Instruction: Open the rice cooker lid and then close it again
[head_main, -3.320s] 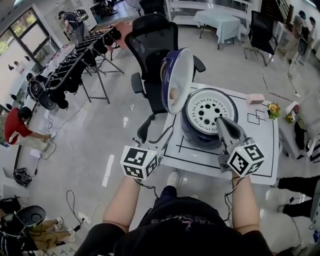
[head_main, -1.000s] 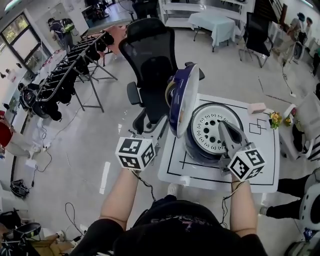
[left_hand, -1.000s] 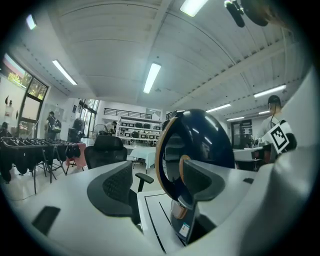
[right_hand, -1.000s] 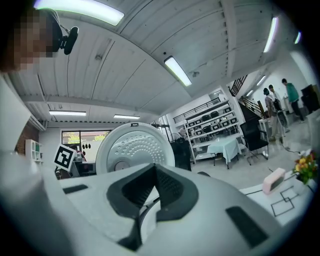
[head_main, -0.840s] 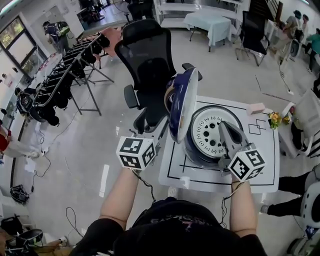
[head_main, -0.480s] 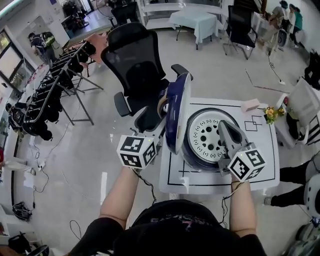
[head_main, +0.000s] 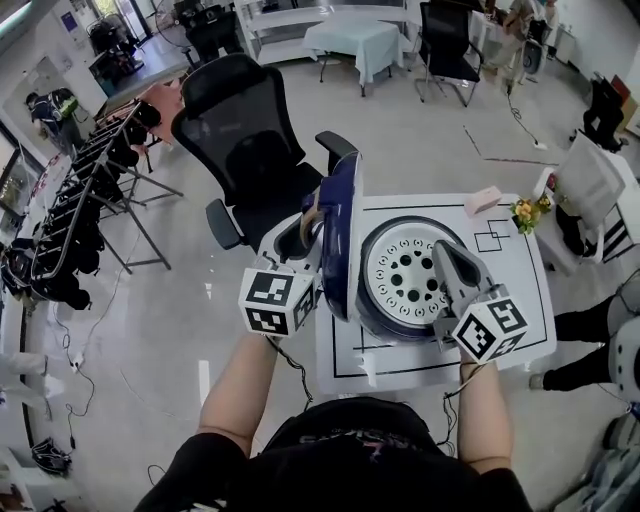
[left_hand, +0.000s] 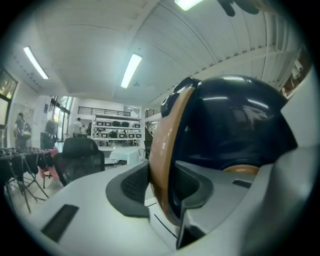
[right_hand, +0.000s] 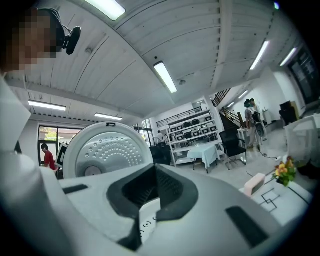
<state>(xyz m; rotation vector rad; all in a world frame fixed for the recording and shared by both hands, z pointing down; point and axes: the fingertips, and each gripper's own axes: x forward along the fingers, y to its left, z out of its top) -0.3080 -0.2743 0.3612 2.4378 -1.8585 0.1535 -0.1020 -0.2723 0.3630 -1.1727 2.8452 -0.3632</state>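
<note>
Upright at the rice cooker's (head_main: 372, 318) left side, the lid (head_main: 338, 235) risked slipping from a slack pinch and slamming down. The left gripper's (left_hand: 162, 192) jaws had just been closing and pinched the lid's tan rim. The right gripper's (right_hand: 156, 192) jaws sat together, empty, over the cooker's front.

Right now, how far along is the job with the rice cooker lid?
Opening is done: the lid stands upright at the edge of the open cooker. In hand: the left gripper has just been closing its jaws on the lid's rim. Left: swing the lid down and shut it.
</note>
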